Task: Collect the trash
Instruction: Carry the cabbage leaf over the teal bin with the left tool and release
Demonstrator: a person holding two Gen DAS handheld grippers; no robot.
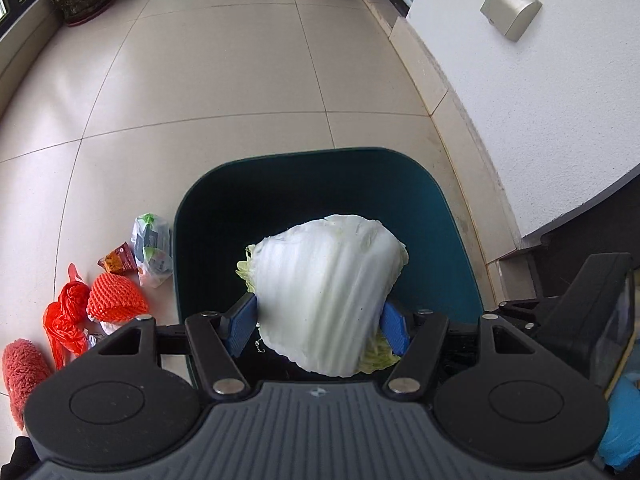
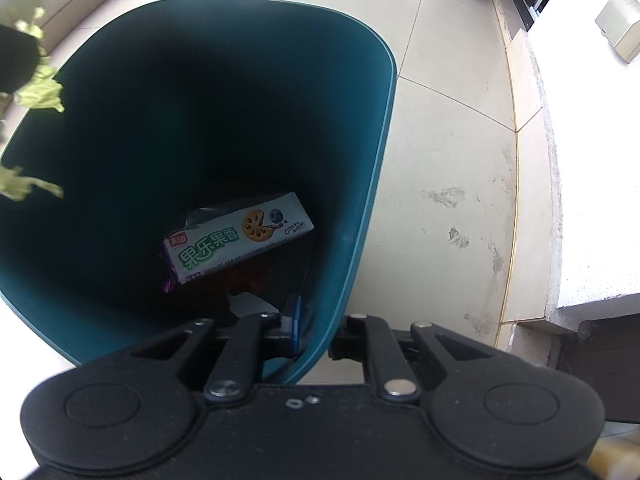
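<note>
My left gripper (image 1: pixel 318 326) is shut on a pale cabbage chunk (image 1: pixel 326 284) and holds it over the open mouth of the teal trash bin (image 1: pixel 448 216). My right gripper (image 2: pixel 316 332) is shut on the bin's rim (image 2: pixel 340 312), one finger inside the wall, the other outside. Inside the bin lie a white snack box (image 2: pixel 236 236) and some wrappers. Green cabbage leaf edges (image 2: pixel 40 88) show at the left of the right wrist view.
On the tiled floor left of the bin lie a plastic bag (image 1: pixel 152 248), a snack wrapper (image 1: pixel 118 262), an orange foam net (image 1: pixel 116 298), a red plastic bag (image 1: pixel 66 320) and a pink fuzzy item (image 1: pixel 22 376). A white wall (image 1: pixel 540 100) stands right.
</note>
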